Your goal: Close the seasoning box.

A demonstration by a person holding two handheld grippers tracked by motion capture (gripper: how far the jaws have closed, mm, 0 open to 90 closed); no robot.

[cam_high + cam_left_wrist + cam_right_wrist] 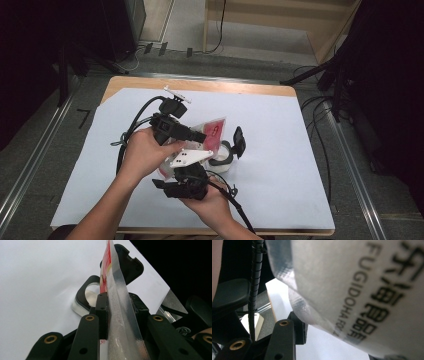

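A plastic pouch [212, 131], red and white with a clear sealed edge, hangs over the middle of the table between both grippers. My left gripper [200, 136] comes in from the left, and in the left gripper view its jaws [119, 300] are shut on the pouch's clear seal strip [117, 315]. My right gripper [176, 170] reaches up from below and holds the pouch's lower part. In the right gripper view the printed pouch [362, 290] presses on the near pad [298, 326], while the other jaw is hidden behind it. Just past the pouch stands a small clear jar [220, 159] with its black flip lid [239, 141] open.
A white sheet [280, 130] covers the wooden table. Black cables trail from both grippers across the table's left and front. Dark stands and loose cables lie on the floor to both sides, and a wooden cabinet stands behind.
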